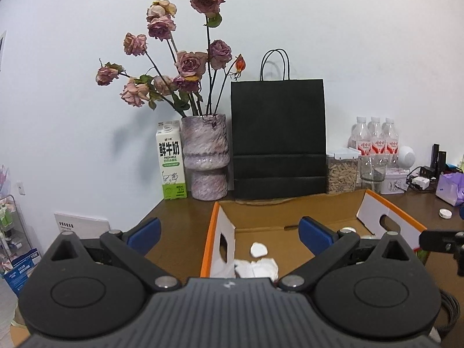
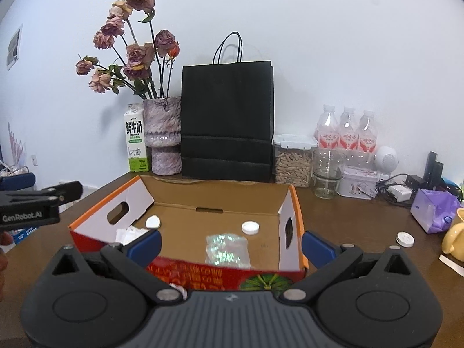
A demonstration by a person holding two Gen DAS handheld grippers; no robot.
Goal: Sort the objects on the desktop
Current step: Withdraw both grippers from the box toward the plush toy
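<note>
Partly sorted, by the look of it: inside the box [image 2: 220, 200] lie two caps [image 2: 250, 227], crumpled paper [image 1: 256, 266] at the left end, and a clear wrapper [image 2: 227, 249] by the front wall. Still out on the desk [image 2: 348, 220], right of the box: one cap [image 2: 405, 238]. Box long axis runs left-right, open side up. Left gripper [image 1: 230, 236] and right gripper [image 2: 231, 243] both spread wide, holding nothing.

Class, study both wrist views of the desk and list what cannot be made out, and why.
- Crumpled white paper in the cardboard box: left wrist view, lower part hidden by the gripper body.
- Yellow object: right wrist view, cut off by the right edge.
- Milk carton: small print too small to read.
- Box front print: right wrist view, partly hidden by the gripper body.
</note>
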